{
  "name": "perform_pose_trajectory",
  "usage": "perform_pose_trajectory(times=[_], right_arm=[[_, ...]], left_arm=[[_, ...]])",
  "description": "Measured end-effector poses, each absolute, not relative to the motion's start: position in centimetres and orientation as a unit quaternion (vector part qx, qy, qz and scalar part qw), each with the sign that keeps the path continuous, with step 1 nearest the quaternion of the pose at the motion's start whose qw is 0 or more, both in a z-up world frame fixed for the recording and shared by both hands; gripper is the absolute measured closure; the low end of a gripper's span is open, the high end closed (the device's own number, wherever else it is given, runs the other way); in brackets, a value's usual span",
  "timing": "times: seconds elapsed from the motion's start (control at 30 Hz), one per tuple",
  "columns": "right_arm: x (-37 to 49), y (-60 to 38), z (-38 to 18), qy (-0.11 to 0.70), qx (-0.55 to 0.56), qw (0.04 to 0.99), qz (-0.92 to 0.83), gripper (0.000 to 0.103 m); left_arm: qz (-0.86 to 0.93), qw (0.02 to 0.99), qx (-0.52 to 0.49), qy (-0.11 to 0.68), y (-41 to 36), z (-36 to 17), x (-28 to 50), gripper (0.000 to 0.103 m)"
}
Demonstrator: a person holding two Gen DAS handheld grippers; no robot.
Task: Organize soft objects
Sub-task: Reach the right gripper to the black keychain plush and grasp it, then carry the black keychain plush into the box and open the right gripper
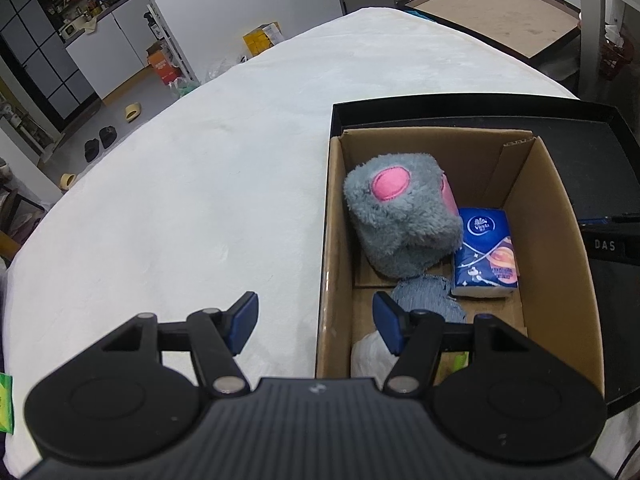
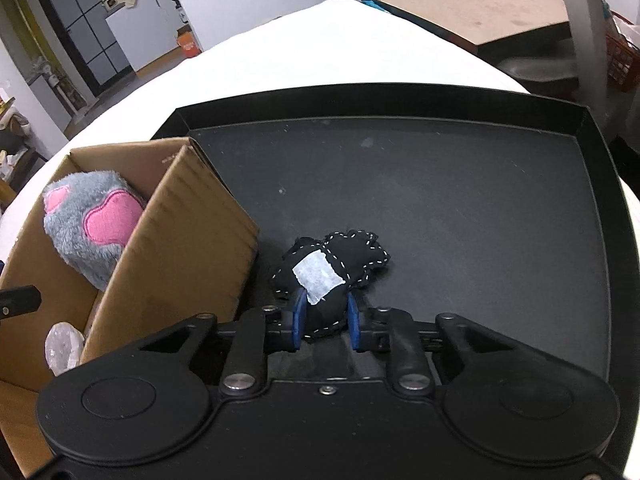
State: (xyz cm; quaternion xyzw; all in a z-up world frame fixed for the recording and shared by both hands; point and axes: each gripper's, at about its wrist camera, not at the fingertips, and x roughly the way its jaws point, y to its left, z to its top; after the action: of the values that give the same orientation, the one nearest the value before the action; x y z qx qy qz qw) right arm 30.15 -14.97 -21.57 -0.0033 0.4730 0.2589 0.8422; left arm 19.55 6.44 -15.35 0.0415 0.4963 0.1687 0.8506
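A black stuffed toy (image 2: pixel 332 270) with white stitching and a white label lies on the floor of the black tray (image 2: pixel 440 216). My right gripper (image 2: pixel 324 320) is shut on the toy's near end, its blue pads (image 2: pixel 299 316) pressing both sides. A cardboard box (image 1: pixel 560 216) stands in the tray's left part. It holds a grey plush paw (image 1: pixel 396 220) with pink pads, a blue tissue pack (image 1: pixel 486 254), a blue-grey knitted cloth (image 1: pixel 426 292) and something white (image 1: pixel 370 354). My left gripper (image 1: pixel 316 322) hangs open over the box's near left wall, with nothing between its fingers.
The tray rests on a white-covered table (image 1: pixel 192 200). A green packet (image 1: pixel 6 404) shows at the left edge. Shelves, boxes and slippers stand on the floor beyond. The box (image 2: pixel 188 240) stands close to the left of the black toy.
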Motion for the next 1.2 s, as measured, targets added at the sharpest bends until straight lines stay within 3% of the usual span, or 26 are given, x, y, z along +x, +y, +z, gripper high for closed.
perform_pose_trajectory(times=[0.37,1.2], right_arm=[[27.5,-18.6,-20.7,0.502,0.019,0.836,0.219,0.085],[23.9,-18.9,-13.3,0.456,0.032,0.866,0.204,0.084]], left_arm=[[0.166,0.853,0.02,0.495,6.9,-14.7,18.0,0.041],[0.136,0.867,-0.01,0.479,7.4,-13.7,15.5,0.041]])
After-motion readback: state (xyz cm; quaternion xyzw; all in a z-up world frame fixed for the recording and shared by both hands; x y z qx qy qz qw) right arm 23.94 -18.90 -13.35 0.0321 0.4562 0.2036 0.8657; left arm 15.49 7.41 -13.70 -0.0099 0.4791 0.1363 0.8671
